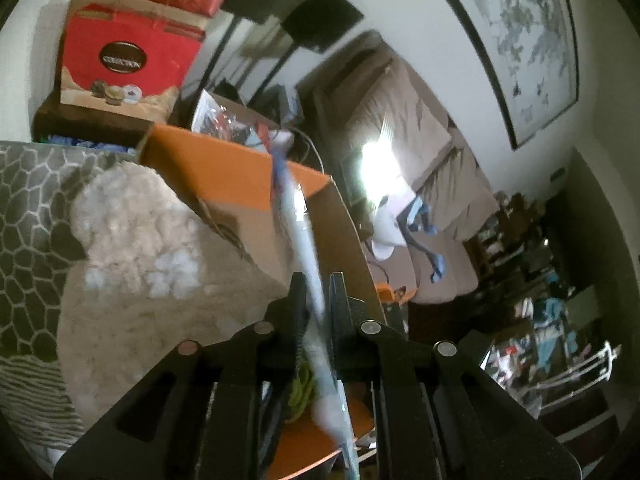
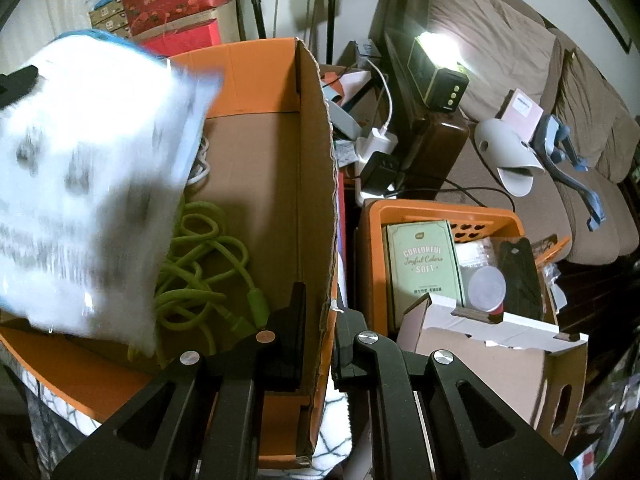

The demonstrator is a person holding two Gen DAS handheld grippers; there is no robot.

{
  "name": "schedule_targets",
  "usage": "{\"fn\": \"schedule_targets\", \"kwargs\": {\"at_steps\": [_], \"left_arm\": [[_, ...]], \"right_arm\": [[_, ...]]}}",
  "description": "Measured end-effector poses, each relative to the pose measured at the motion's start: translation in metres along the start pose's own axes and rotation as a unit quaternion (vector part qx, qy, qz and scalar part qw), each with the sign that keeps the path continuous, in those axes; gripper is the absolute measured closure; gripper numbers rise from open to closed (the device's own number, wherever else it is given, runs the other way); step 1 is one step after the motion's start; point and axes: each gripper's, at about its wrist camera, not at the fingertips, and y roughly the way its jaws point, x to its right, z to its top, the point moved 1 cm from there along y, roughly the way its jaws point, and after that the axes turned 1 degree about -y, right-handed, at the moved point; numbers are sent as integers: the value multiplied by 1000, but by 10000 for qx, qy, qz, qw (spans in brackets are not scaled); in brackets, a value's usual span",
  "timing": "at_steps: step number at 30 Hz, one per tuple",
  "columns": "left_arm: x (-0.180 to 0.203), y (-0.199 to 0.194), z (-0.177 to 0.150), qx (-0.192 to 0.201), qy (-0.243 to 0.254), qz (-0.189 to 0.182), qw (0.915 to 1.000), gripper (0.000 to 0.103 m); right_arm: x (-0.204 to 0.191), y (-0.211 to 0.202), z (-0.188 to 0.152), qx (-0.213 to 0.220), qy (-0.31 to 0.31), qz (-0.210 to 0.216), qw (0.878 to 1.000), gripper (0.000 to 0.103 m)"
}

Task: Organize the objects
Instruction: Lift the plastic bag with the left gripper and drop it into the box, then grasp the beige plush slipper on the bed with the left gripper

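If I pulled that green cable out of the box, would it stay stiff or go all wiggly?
Probably wiggly. The green cable lies in loose, tangled loops on the floor of the cardboard box, so it likely droops and dangles when lifted. The loops cross each other, so it may come up as one clump. It looks thin, so probably light.

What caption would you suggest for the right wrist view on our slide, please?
Right gripper clamps the cardboard box wall while a white packet hangs over green cable.

white packet [image 2: 80, 200] | blurred, tilted | over orange box [image 2: 256, 76]
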Motion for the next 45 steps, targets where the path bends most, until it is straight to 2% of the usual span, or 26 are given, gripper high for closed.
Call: {"fn": "schedule_targets", "kwargs": {"at_steps": [3,7,12,17,21,26,30,38,45], "left_arm": [[5,-1,-4,-37,110,11,9999,90],[11,-9,-6,-85,250,-48,9996,68],[11,-24,-5,-18,311,146,9994,67],[-5,-31,-6,-128,317,791,9963,67],[-16,-43,-12,-200,411,1002,9939,67],[-36,-67,-16,-121,195,917,9955,50],[-64,-83,-15,-14,-177,841,9963,42],[-102,-77,-28,-330,-669,623,9953,38],[-110,-61,-37,-555,-817,462,9940,38]], "right_arm": [[0,0,0,-2,7,5,10000,94],[0,0,0,-1,-1,1,10000,94],[0,0,0,-1,0,0,10000,94],[0,0,0,2,-2,3,10000,94],[0,0,0,2,0,7,10000,94],[0,0,-1,2,2,6,10000,93],[0,-1,-1,-1,2,3,10000,93],[1,-1,-1,1,1,1,10000,93],[1,-1,-2,-2,-1,-4,10000,93]]}}
